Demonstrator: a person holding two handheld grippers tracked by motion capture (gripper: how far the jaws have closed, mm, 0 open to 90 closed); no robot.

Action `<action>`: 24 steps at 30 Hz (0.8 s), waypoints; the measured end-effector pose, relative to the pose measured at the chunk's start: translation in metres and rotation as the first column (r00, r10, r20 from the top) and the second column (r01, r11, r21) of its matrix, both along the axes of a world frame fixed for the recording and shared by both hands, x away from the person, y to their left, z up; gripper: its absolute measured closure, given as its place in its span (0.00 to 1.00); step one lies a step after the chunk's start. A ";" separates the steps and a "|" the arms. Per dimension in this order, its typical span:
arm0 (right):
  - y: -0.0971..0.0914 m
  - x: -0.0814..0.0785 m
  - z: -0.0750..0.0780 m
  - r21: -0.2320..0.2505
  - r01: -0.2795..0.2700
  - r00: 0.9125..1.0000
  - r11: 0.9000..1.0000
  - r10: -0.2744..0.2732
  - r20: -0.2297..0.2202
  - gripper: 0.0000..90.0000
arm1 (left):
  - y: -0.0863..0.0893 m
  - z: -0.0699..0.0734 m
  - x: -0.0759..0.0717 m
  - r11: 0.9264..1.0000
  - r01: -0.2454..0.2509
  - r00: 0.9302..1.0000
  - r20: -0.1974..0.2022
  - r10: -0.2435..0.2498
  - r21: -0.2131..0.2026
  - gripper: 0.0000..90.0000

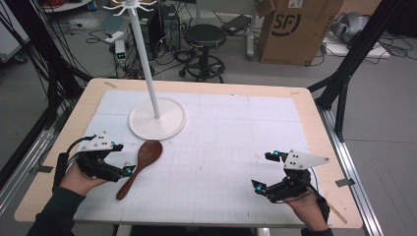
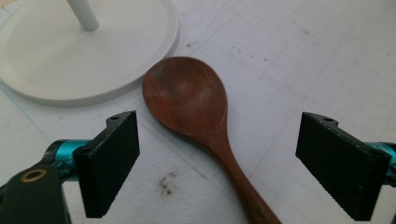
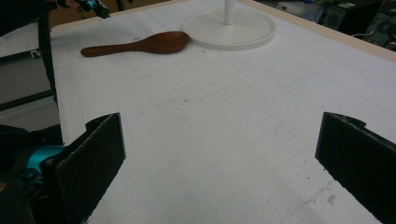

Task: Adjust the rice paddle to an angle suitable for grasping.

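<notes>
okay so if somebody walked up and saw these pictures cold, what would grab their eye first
Probably the dark wooden spoon, lying alone on the white mat near the table's left side, its bowl just short of the round base of a tall white stand. Next, the two hand-held tools: the left tool open over the spoon's handle, the right tool open over bare mat.

Light is even and soft in all three pictures, as from diffuse overhead lamps. In the high view the white mat (image 1: pixel 221 142) is bright but not blown out, shadows under the stand base (image 1: pixel 157 119) and the spoon (image 1: pixel 140 167) are faint, and the whole frame is slightly soft with coarse detail. In the left gripper view the spoon bowl (image 2: pixel 187 95) carries a dull sheen. In the right gripper view the near black jaws look blurred, the upper corners darker.
</notes>
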State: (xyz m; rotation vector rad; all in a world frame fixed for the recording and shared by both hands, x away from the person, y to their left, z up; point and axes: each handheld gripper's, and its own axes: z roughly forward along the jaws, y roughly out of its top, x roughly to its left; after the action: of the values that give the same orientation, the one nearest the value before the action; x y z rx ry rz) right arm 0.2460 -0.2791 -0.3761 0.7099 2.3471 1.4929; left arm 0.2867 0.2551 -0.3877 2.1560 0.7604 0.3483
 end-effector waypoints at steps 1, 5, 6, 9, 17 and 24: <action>0.000 0.000 0.000 0.000 0.000 1.000 1.000 0.000 0.000 0.00 | -0.001 0.000 0.001 1.000 -0.002 1.000 -0.006 0.002 0.017 0.16; -0.002 -0.001 0.000 0.000 0.002 1.000 1.000 -0.002 -0.001 0.00 | -0.001 -0.001 0.010 0.996 -0.006 1.000 -0.027 0.009 0.086 0.23; -0.002 -0.001 0.000 0.000 0.002 1.000 1.000 -0.002 -0.001 0.00 | -0.001 -0.001 0.010 0.996 -0.006 1.000 -0.027 0.009 0.086 0.25; -0.003 -0.003 0.001 0.000 0.002 1.000 1.000 -0.002 -0.003 0.00 | -0.002 0.000 0.015 0.993 -0.003 0.999 -0.041 0.008 0.115 0.31; -0.003 -0.005 0.001 -0.002 0.004 1.000 1.000 -0.004 -0.004 0.00 | -0.008 -0.002 0.026 0.976 -0.007 0.997 -0.071 0.023 0.218 0.44; -0.004 -0.004 0.001 0.002 0.001 1.000 1.000 -0.001 -0.015 0.00 | -0.014 -0.002 0.031 0.956 0.002 0.996 -0.089 0.025 0.293 0.59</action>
State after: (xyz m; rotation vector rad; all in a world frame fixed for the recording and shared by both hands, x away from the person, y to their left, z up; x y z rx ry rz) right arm 0.2418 -0.2834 -0.3756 0.7251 2.3563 1.4945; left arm 0.3178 0.2406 -0.3902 2.4609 0.8149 0.3906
